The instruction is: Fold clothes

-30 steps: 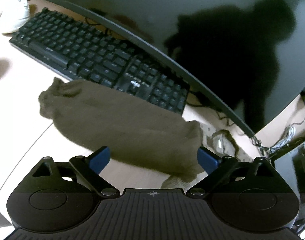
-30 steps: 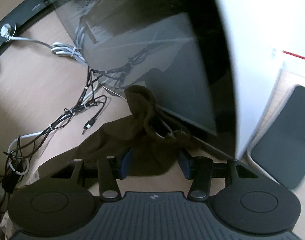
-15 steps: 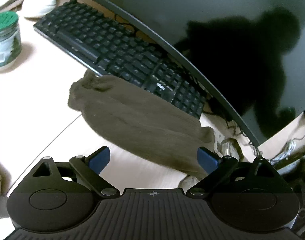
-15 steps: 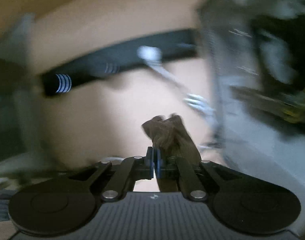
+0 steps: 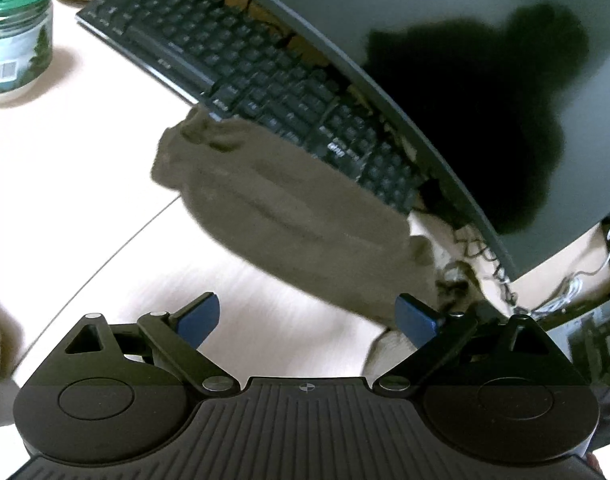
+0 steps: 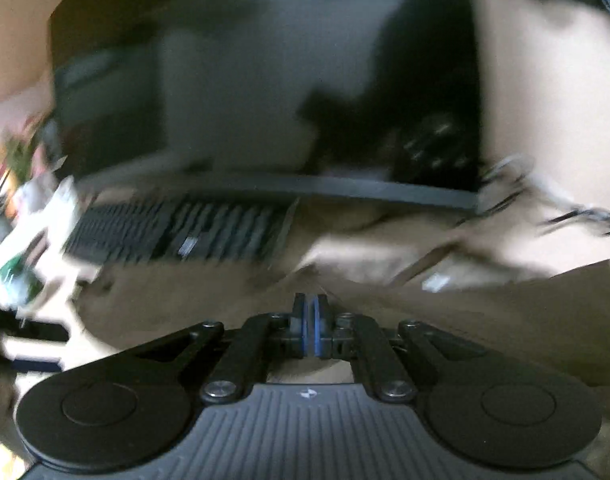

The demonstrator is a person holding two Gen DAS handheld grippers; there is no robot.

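Olive garment (image 5: pixel 297 220) lies just ahead of the spread left tool (image 5: pixel 307 316); right tool (image 6: pixel 310 320) pressed together.

one brown garment (image 5: pixel 289 216), one keyboard (image 5: pixel 265 92), one monitor (image 5: pixel 445 60), one jar (image 5: pixel 15 36)

Pale wood-grain desk (image 5: pixel 85 168) fills lower left of left wrist view, thin curved seam line crossing it. Black keyboard (image 5: pixel 241 68) lies diagonally on desk, just in front of large curved monitor (image 5: pixel 445 40); screen dark, carrying dim black reflection. Jar with green lid (image 5: pixel 15 36) stands at far left, well apart from keyboard. Tangle of cables (image 5: pixel 481 256) under monitor's right end. Right wrist view heavily motion-blurred: same monitor (image 6: pixel 265 80), keyboard (image 6: pixel 177 232), tan desk surface (image 6: pixel 545 120) barely readable. Light soft, warm.
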